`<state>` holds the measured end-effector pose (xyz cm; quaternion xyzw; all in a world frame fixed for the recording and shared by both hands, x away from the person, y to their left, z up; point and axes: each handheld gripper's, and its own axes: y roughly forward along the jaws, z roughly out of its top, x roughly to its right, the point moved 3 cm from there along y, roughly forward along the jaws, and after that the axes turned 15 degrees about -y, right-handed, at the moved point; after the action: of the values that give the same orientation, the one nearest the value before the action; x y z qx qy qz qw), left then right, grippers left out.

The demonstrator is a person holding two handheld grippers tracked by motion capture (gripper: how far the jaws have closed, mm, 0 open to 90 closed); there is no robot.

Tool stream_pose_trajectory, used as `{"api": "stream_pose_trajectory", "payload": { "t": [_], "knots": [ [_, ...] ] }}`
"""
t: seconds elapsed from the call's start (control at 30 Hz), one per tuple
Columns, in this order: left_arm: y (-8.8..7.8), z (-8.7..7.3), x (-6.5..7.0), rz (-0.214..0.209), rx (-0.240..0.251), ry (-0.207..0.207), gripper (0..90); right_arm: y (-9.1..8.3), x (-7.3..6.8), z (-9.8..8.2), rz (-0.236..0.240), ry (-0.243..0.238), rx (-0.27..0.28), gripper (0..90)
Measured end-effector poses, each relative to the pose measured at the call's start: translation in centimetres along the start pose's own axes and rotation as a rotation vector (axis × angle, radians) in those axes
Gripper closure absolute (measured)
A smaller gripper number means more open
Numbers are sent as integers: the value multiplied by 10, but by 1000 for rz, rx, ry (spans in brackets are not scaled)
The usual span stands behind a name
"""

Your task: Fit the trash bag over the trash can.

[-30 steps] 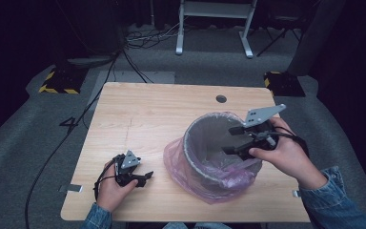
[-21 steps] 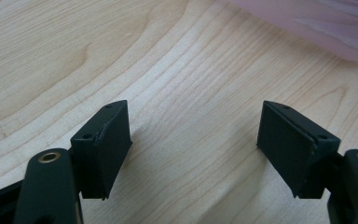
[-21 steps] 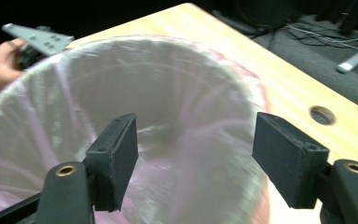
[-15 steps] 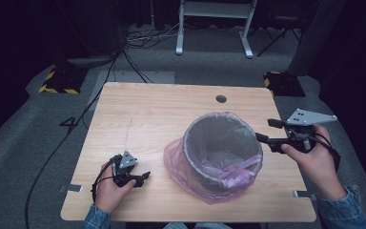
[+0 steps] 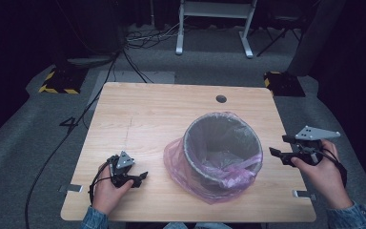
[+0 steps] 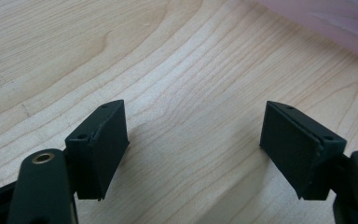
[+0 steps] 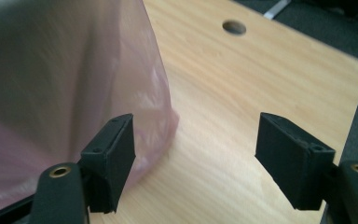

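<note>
Pale wood-grain table (image 5: 147, 114) w/ grey bin (image 5: 221, 143) wearing translucent pink liner (image 5: 181, 164); black grippers, denim-blue sleeves showing.

- Light wooden counter (image 5: 143, 114), a round cable hole (image 5: 221, 98) near its far right edge.
- Grey bin (image 5: 221, 148) lined with a pink bag (image 5: 181, 164) stands right of centre.

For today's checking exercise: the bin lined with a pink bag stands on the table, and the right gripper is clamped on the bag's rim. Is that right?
Not quite. The right gripper is open and empty, apart from the bag, as the high view shows. The lined bin does stand on the table.
</note>
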<state>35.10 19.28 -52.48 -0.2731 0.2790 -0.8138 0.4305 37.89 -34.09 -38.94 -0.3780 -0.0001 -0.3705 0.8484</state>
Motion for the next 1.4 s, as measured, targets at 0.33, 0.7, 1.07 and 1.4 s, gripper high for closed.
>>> {"api": "stream_pose_trajectory", "payload": {
  "t": [0.33, 0.7, 1.07, 1.4],
  "knots": [
    [-1, -1, -1, 5, -2, 10, 227, 12, -5, -49, 15, 49, -58, 265],
    [-1, -1, 0, 5, -1, 9, 226, 28, -20, -89, 33, 97, -91, 258],
    [-1, -1, 0, 5, -1, 10, 226, 43, -40, -110, 53, 102, -122, 251],
    [-1, -1, 0, 5, -1, 9, 225, 53, -50, -116, 22, 123, -91, 193]
  ]
}}
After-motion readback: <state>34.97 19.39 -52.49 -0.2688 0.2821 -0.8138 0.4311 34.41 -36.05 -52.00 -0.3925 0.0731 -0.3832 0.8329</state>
